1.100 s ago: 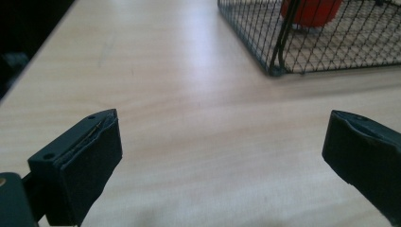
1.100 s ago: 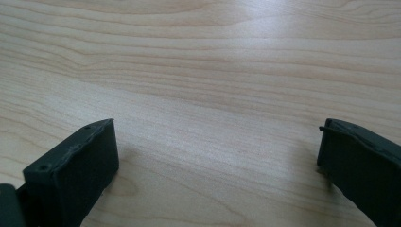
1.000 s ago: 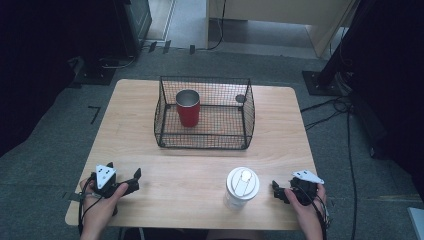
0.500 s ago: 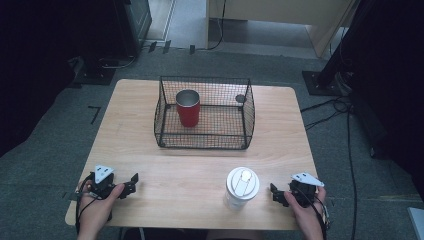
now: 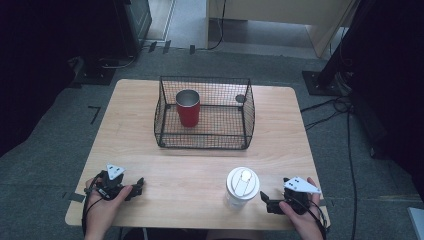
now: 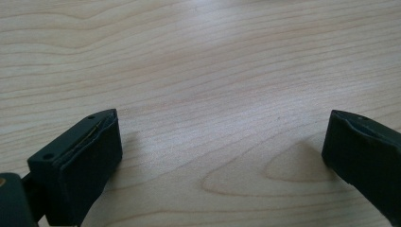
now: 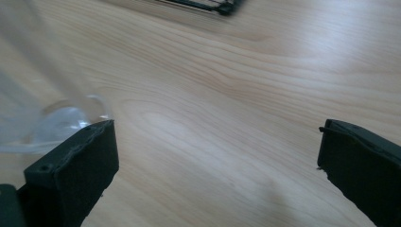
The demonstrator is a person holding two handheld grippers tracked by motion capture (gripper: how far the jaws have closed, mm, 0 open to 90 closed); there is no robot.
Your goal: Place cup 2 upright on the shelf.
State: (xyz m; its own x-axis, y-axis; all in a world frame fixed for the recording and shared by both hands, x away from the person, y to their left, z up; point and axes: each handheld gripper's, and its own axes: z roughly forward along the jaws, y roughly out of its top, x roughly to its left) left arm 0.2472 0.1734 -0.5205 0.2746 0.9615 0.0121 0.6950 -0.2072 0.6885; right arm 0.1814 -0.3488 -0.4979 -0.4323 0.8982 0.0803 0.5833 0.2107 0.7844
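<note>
We hold the left tongs (image 5: 138,186) low at the near left corner of the table (image 5: 130,120), our left hand (image 5: 102,210) wrapped around the body behind them. In the left gripper view their jaws stand wide apart with nothing between them, bare wood grain beneath.

We hold the right tongs (image 5: 267,200) at the near right edge, gripped by our right hand (image 5: 302,217). Their jaws point toward the cup (image 5: 242,187), which stands upright on the table just beside them, near the front edge and right of the middle. The cup is clear with a white lid. In the right gripper view the jaws are spread wide and hold nothing; the cup's clear base (image 7: 56,120) shows blurred just past the left jaw. We cannot tell whether that jaw touches it.

Farther back, at the table's middle, sits a black wire basket (image 5: 247,107). A red tumbler (image 5: 188,108) with a metal rim stands upright inside it, toward its left rear. A small round dark thing (image 5: 240,98) shows at the basket's right rear; we cannot tell what it is. The basket is well apart from the cup and from both tongs.
</note>
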